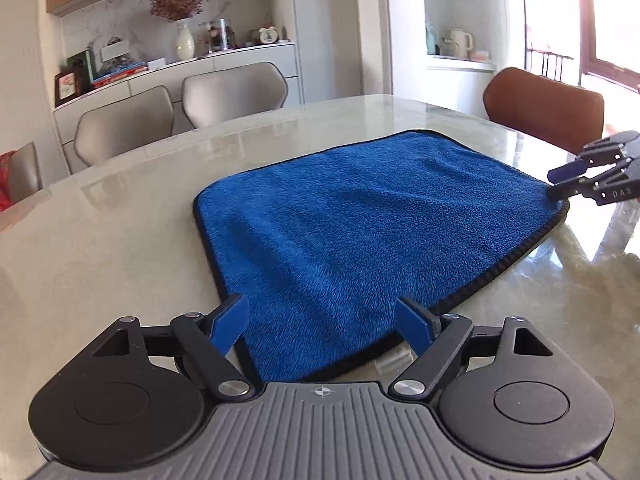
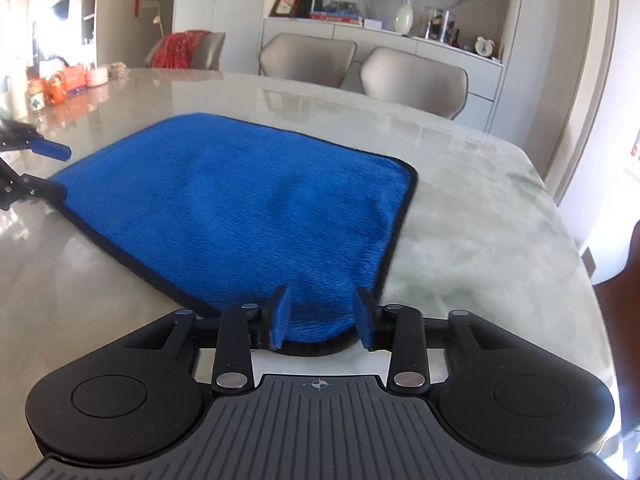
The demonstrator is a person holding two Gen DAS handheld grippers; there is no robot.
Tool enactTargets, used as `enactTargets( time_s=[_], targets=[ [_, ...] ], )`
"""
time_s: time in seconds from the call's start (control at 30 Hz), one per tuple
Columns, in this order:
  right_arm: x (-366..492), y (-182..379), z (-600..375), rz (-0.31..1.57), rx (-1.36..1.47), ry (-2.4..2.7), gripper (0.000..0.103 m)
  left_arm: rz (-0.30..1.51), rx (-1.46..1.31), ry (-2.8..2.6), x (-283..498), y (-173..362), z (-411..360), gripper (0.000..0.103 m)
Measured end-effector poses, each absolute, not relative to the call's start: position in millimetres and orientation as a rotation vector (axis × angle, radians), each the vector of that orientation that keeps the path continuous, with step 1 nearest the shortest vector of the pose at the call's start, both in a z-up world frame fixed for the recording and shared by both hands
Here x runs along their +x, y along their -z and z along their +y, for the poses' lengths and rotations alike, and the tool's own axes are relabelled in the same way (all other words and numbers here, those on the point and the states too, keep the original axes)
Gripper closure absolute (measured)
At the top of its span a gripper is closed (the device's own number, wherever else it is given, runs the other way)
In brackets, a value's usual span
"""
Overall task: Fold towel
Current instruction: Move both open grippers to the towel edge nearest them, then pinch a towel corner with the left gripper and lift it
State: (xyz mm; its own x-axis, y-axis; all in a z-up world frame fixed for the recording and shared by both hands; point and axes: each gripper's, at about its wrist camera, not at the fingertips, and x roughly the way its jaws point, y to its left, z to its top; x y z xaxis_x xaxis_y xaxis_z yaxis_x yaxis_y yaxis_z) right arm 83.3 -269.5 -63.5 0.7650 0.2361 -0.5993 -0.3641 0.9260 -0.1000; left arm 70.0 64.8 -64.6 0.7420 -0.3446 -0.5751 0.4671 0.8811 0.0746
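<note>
A blue towel [image 1: 360, 224] with a black hem lies flat on a glossy marble table [image 1: 120, 240]. My left gripper [image 1: 324, 326] is open, its blue pads either side of the towel's near corner. My right gripper [image 1: 560, 182] shows at the towel's right corner, jaws apart. In the right wrist view the towel [image 2: 240, 208] spreads ahead, and my right gripper [image 2: 322, 316] is open with a bunched towel corner between its pads. The left gripper [image 2: 48, 170] shows at the towel's left corner, open.
Two beige chairs [image 1: 180, 108] and a brown chair [image 1: 544, 108] stand at the far table edge. Small orange and pink items [image 2: 60, 84] sit at the table's far left in the right wrist view. A sideboard [image 1: 240, 64] with a vase stands behind.
</note>
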Motion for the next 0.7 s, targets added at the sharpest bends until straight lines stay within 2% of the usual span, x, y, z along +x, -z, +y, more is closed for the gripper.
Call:
enactTargets(
  time_s=[0.5, 0.53, 0.6, 0.7],
  targets=[
    [63, 68, -261, 0.595, -0.151, -0.348, 0.064, 0.619, 0.217, 0.388, 49, 71, 86, 0.017],
    [61, 68, -259, 0.594, -0.151, -0.349, 0.064, 0.617, 0.213, 0.390, 50, 71, 88, 0.018],
    [59, 68, -257, 0.591, -0.147, -0.353, 0.064, 0.617, 0.204, 0.398, 51, 70, 91, 0.028],
    [55, 67, -256, 0.582, -0.131, -0.362, 0.064, 0.625, 0.192, 0.421, 55, 71, 95, 0.033]
  ],
)
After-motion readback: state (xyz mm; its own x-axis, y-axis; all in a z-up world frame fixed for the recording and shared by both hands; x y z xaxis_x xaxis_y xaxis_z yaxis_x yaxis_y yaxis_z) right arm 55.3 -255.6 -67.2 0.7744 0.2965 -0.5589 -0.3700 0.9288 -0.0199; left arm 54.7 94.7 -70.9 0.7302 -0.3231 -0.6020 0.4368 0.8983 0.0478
